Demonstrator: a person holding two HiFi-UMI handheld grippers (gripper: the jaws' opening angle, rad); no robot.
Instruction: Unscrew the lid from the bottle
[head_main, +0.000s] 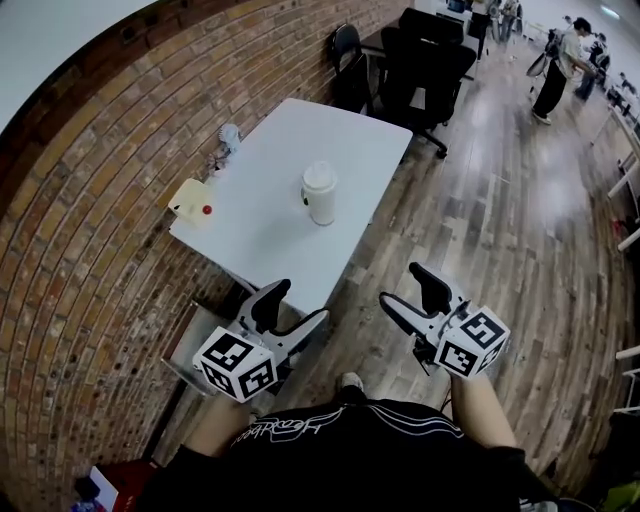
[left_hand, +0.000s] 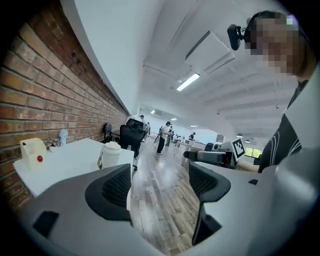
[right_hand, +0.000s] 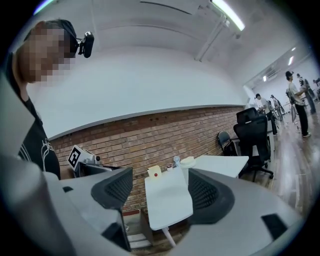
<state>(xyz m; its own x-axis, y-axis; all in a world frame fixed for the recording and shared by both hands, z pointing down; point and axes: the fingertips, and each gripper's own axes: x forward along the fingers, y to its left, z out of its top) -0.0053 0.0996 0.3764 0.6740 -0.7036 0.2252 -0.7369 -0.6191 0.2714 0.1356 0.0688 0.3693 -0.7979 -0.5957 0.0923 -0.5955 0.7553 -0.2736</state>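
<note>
- The bottle (head_main: 320, 203), pale and stubby, stands upright near the middle of the white worktop (head_main: 262, 245). Its white lid (head_main: 319, 176) is on top and looks fully seated.
- Nothing touches the bottle. Both tools hang off the worktop's near edge, over the wooden floor (head_main: 480, 200), well apart from the bottle.
- The left tool (head_main: 302, 300) is released. Its jaws are spread wide, with nothing held between them.
- The right tool (head_main: 400, 285) is also released and empty, jaws wide, just to the right of the worktop's near corner.
- The step in hand appears to be the approach, with no grasp made and the unscrewing not yet begun.
- The next move probably calls for one tool to clamp the bottle's body and steady it. The other would then close round the lid's rim to twist it.
- The bottle stands free and looks light, so a push from one side could slide or tip it.
- Further out, a pale yellow box (head_main: 192, 203) with a red dot sits at the worktop's left edge by the brick wall (head_main: 90, 250). Black chairs (head_main: 430, 50) stand beyond the far end.
</note>
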